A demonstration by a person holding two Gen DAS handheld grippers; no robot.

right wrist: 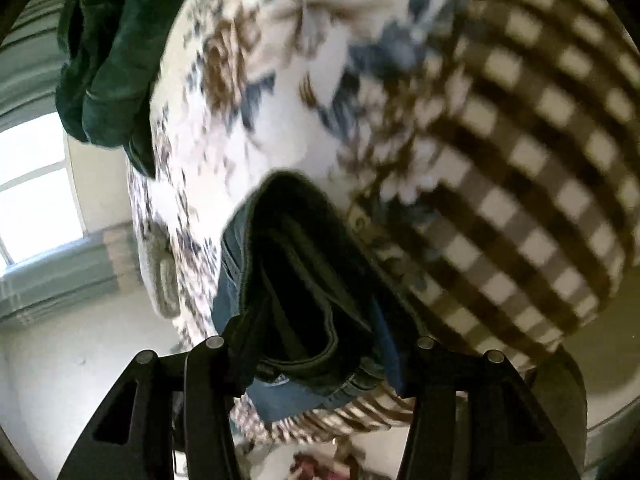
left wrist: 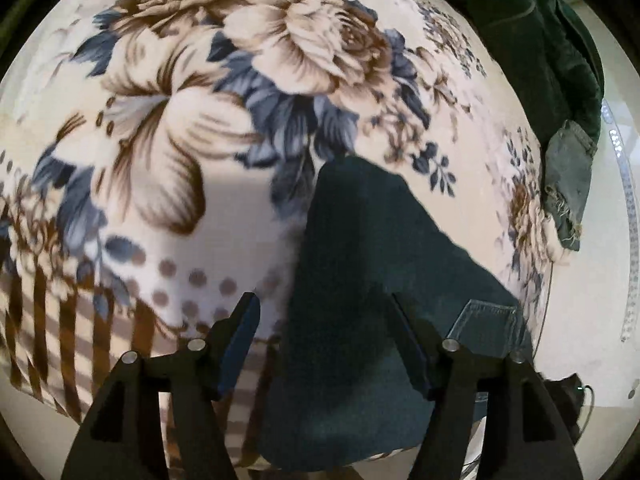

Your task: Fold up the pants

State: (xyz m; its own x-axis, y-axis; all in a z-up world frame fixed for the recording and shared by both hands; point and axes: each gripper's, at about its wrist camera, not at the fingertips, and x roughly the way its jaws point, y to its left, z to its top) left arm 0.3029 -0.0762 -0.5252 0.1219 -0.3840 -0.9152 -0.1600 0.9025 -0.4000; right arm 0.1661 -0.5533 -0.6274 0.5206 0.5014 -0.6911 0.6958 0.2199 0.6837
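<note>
The dark blue denim pants (left wrist: pixel 360 280) lie on a floral blanket (left wrist: pixel 200 140). In the left wrist view my left gripper (left wrist: pixel 324 312) is open, its fingers (left wrist: pixel 240 332) spread either side of a pointed fold of the denim, with a belt loop (left wrist: pixel 488 320) by the right finger. In the right wrist view my right gripper (right wrist: pixel 320 340) is open wide around the bunched waistband of the pants (right wrist: pixel 304 264); whether the fingers touch the cloth I cannot tell. The view is blurred.
A dark green garment (left wrist: pixel 532 40) is heaped at the bed's far right edge, also in the right wrist view (right wrist: pixel 108 60). A frayed grey cloth (left wrist: pixel 568 184) hangs off the bed edge. The blanket has a checkered border (right wrist: pixel 540 200). A window (right wrist: pixel 32 188) is at left.
</note>
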